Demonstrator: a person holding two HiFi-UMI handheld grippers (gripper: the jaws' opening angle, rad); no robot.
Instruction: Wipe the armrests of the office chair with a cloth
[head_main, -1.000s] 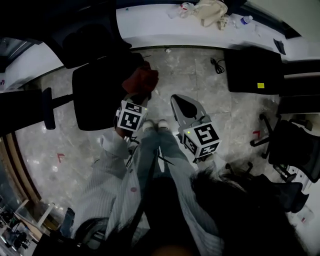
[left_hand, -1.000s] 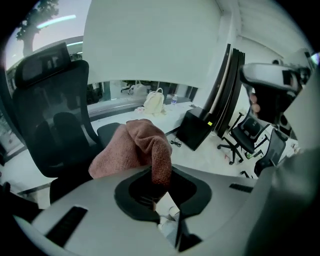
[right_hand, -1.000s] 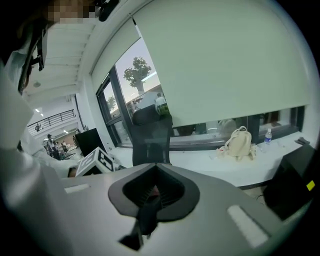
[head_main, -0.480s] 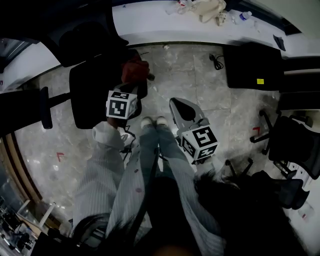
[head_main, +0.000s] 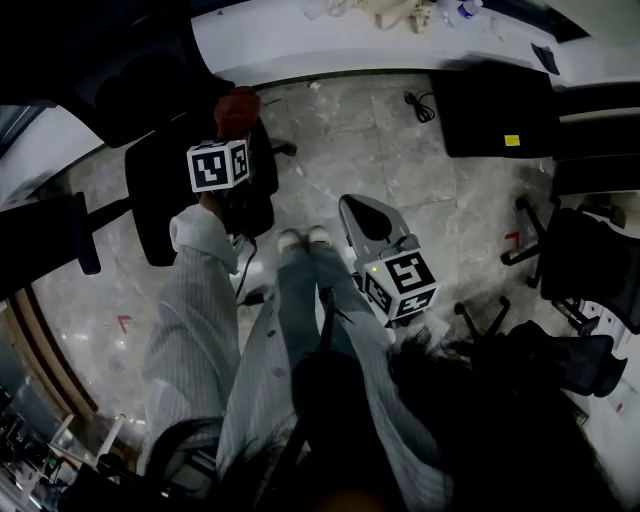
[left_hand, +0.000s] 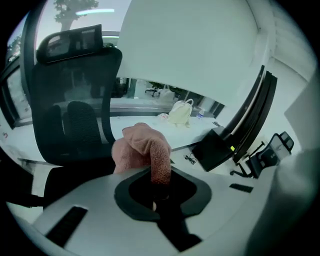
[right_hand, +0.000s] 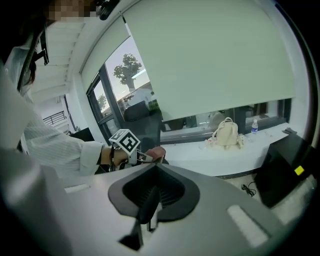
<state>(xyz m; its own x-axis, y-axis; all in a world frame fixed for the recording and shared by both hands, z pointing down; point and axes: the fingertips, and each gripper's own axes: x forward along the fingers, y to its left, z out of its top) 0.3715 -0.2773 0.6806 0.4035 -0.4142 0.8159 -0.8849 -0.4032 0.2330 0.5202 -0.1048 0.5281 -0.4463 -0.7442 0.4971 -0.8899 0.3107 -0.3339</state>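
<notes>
At 9 o'clock in the head view a black armrest (head_main: 84, 234) juts from the office chair (head_main: 180, 200), whose dark seat fills the upper left. The left tongs (head_main: 231, 128) reach over the seat's 1 o'clock corner, their marker cube just below. They are clenched on a reddish-pink cloth (head_main: 237, 106). In the left gripper view the cloth bunches up from between the tips towards 12 o'clock, with one fold hanging straight down into the tongs' mouth. The chair's mesh back (left_hand: 75, 115) stands at 10 o'clock of the cloth. Whether the cloth touches any armrest cannot be told. A striped sleeve (head_main: 198, 300) runs down from the left tongs towards 6 o'clock.

The person's shoes (head_main: 305, 238) stand on the grey floor (head_main: 340, 140) between the two tongs. The right tongs (head_main: 358, 207) hang at 4 o'clock of the left ones, well apart from the cloth and chair. Their own view shows the tips pressed together with nothing between them.

Along 12 o'clock runs a white table (head_main: 290, 45) carrying a cream bag (head_main: 398, 12). A black cable (head_main: 418, 105) lies on the floor below it, and a black box (head_main: 492, 112) with a yellow sticker sits at 2 o'clock. More dark chairs (head_main: 585, 280) crowd 3 o'clock.
</notes>
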